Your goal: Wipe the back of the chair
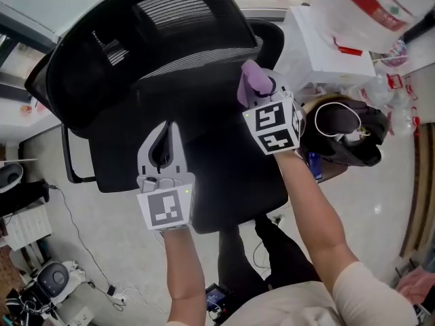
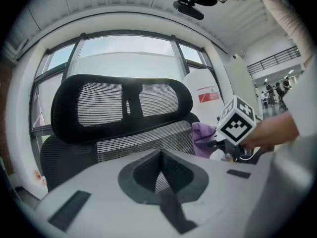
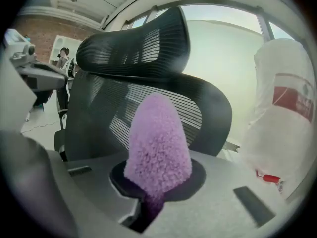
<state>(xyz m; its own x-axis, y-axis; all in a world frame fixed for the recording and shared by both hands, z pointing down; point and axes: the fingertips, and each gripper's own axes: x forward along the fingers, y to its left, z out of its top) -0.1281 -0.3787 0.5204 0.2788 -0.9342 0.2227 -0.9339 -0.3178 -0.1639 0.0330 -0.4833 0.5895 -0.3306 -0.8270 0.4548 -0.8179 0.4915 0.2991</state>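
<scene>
A black mesh office chair fills the head view, its headrest (image 1: 156, 19) above the curved backrest (image 1: 204, 70). My right gripper (image 1: 259, 95) is shut on a fluffy purple cloth (image 1: 251, 79), which is held at the backrest's right side; contact cannot be told. In the right gripper view the cloth (image 3: 158, 143) stands up from the jaws in front of the backrest (image 3: 203, 108). My left gripper (image 1: 165, 133) hovers over the seat (image 1: 224, 182), shut and empty. In the left gripper view the headrest (image 2: 121, 105) and backrest (image 2: 143, 143) face me, with the cloth (image 2: 202, 138) at right.
White plastic bags (image 1: 363, 5) and a white box (image 1: 326, 46) sit right of the chair. A dark bag with a white cord (image 1: 346, 128) lies beside them. Cables and small devices (image 1: 61, 277) lie on the floor at lower left. Windows (image 2: 129, 48) stand behind the chair.
</scene>
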